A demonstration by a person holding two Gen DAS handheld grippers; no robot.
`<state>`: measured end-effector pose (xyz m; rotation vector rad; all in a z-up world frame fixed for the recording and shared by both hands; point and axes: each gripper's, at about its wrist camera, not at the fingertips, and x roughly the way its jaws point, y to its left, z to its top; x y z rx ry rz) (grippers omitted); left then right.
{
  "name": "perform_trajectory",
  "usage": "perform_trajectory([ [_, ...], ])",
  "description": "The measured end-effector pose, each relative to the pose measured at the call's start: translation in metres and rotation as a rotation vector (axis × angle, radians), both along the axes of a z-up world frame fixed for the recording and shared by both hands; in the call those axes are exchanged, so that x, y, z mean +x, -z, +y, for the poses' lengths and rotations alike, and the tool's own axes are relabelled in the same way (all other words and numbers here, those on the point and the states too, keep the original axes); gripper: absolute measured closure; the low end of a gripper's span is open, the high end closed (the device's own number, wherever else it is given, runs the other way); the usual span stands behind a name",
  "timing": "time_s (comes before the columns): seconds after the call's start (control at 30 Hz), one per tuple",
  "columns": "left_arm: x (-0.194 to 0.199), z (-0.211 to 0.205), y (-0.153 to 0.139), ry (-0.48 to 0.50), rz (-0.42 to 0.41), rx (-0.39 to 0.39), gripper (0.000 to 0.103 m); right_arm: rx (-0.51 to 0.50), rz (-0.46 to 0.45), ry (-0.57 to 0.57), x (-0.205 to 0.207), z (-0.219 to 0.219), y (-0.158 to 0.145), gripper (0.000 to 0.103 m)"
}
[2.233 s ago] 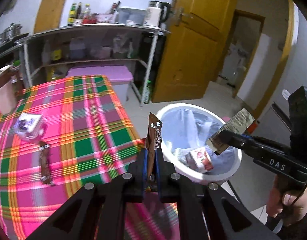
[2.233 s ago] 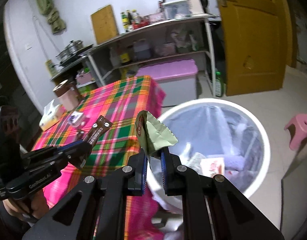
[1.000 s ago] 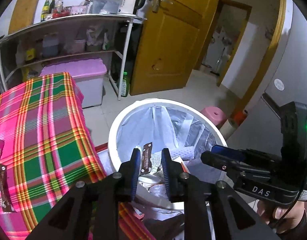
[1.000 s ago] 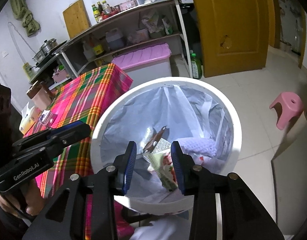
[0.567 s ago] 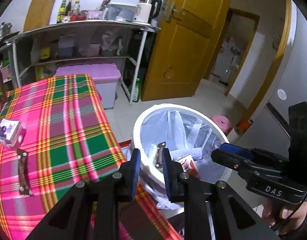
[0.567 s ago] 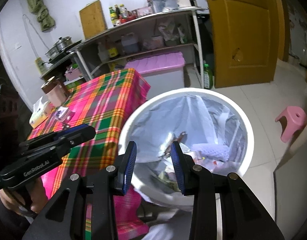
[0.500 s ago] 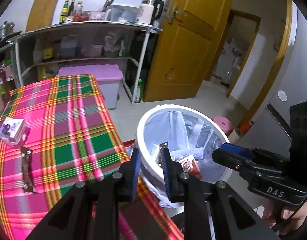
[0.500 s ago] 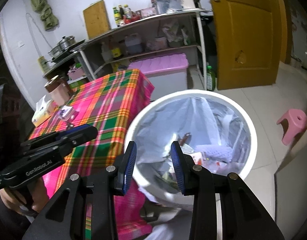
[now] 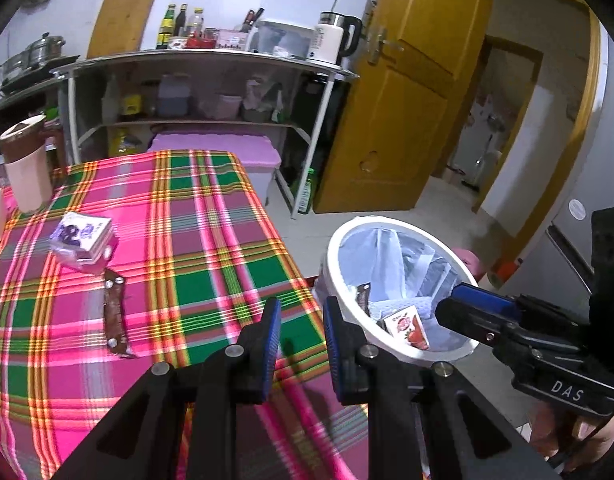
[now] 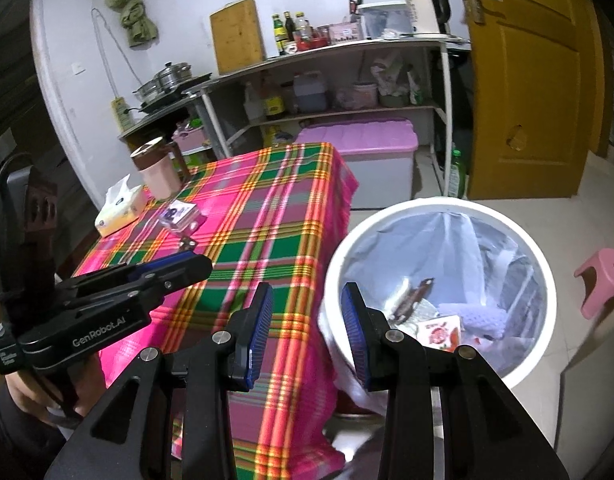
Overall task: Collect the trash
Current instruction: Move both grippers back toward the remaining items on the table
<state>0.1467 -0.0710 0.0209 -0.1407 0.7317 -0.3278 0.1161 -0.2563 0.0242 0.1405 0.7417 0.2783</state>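
A white bin (image 9: 339,240) with a clear liner stands on the floor right of the plaid table (image 9: 179,240); it also shows in the right wrist view (image 10: 543,272). Wrappers and a strawberry-print packet (image 9: 405,322) lie inside it. My left gripper (image 9: 301,320) is open and empty over the table's right edge. My right gripper (image 10: 307,320) is open and empty over the gap between table and bin. A brown wrapper (image 9: 115,316) and a purple-printed packet (image 9: 83,240) lie on the table.
A pink cup with a brown lid (image 9: 27,168) and a tissue pack (image 10: 119,208) stand at the table's far left. Metal shelves (image 9: 211,92), a pink-lidded storage box (image 10: 367,152), a yellow door (image 9: 407,100) and a pink stool (image 10: 603,280) surround the area.
Both grippers held wrappers over the bin, opened and dropped them in. Both have since drawn back from the bin toward the table, empty.
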Motion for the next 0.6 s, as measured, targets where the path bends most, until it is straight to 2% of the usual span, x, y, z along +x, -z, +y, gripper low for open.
perform_trajectory([
  [0.6, -0.020, 0.060, 0.015, -0.158, 0.017, 0.026, 0.082, -0.008, 0.014, -0.137, 0.004, 0.050, 0.014, 0.066],
])
